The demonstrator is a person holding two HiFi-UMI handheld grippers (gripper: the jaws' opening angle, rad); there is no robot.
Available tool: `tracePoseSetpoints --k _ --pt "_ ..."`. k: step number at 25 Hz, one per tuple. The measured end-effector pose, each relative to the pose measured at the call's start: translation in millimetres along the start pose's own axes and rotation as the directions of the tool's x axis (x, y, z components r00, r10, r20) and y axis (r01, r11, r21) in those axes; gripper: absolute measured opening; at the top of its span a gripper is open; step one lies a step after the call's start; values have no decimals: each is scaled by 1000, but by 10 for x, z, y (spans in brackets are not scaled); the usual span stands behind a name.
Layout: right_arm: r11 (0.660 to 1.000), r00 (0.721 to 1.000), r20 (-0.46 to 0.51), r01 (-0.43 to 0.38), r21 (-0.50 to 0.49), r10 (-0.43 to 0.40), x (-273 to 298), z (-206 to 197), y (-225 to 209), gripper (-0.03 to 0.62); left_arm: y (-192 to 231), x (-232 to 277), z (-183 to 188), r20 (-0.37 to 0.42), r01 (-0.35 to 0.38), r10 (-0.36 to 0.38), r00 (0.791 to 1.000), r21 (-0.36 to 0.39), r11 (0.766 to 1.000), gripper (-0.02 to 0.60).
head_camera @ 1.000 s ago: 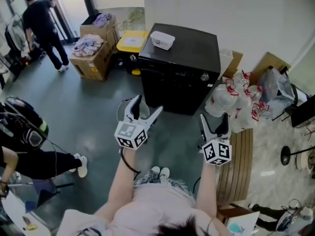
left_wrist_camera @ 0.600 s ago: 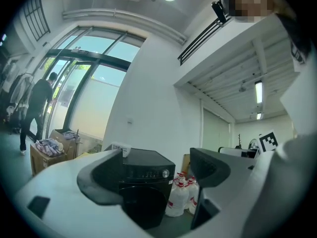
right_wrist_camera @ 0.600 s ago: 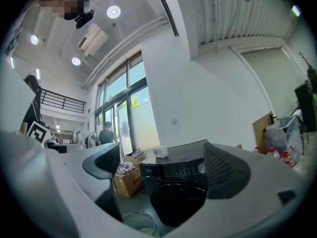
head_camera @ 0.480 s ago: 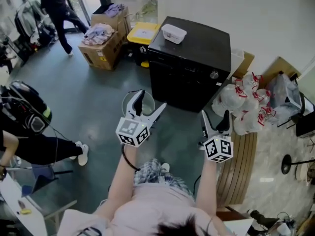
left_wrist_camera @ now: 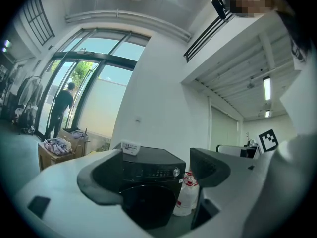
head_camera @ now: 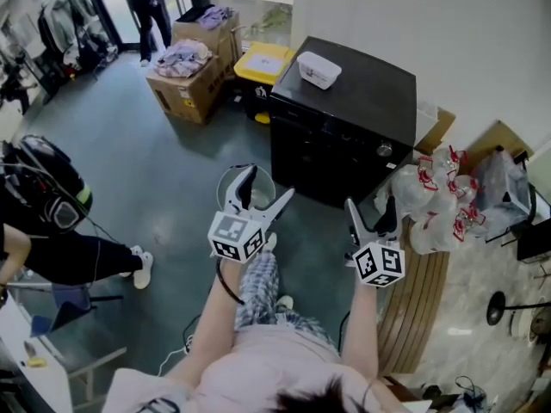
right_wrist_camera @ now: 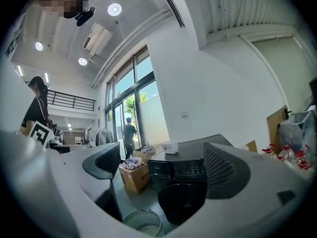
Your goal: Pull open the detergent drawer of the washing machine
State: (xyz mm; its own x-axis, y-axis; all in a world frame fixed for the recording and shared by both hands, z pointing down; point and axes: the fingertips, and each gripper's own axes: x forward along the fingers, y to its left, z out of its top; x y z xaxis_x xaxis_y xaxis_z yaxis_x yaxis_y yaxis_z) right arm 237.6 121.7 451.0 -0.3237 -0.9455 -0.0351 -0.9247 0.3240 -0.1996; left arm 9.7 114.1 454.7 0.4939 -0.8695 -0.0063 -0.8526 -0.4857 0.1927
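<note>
Both claws are held out in front at chest height, aimed at the washer (head_camera: 349,101), which reads as an approach rather than a reach: the machine stands well apart from them, across bare floor.

The left gripper (left_wrist_camera: 153,175) has its jaws wide apart with nothing between them; only the washer's dark front shows through the gap. The right gripper (right_wrist_camera: 163,167) is likewise spread and empty, framing the round door and the control strip (right_wrist_camera: 185,168) above it. Neither touches anything.

The drawer should sit in that strip along the top of the front, probably left of the knob (head_camera: 385,150), but its outline is too small to make out, and it looks closed. My guess is that the right claw, nearer the machine's line, suits the pull.

A wire basket (head_camera: 245,183) stands on the floor just below the left claw. A small white box (head_camera: 318,69) rests on the washer's lid. White bags (head_camera: 430,196) crowd its right side, and a yellow bin (head_camera: 263,63) and cardboard boxes (head_camera: 185,80) its left.
</note>
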Motion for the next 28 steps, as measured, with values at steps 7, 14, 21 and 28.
tracePoseSetpoints --k 7,14,21,28 --pt "1000 1000 14 -10 -13 11 735 -26 -17 517 475 568 87 13 17 -17 1000 10 1000 405" --pt "1000 1000 4 -15 -12 15 1674 -19 53 517 1135 1286 309 12 35 -35 999 10 999 405" --pt "1000 1000 -13 -2 -4 2 2418 -93 99 517 1665 1832 416 -8 54 -54 999 9 998 405" --pt "1000 1000 -16 22 -5 -22 2992 -148 32 515 2046 2360 419 -36 85 -85 996 8 996 405"
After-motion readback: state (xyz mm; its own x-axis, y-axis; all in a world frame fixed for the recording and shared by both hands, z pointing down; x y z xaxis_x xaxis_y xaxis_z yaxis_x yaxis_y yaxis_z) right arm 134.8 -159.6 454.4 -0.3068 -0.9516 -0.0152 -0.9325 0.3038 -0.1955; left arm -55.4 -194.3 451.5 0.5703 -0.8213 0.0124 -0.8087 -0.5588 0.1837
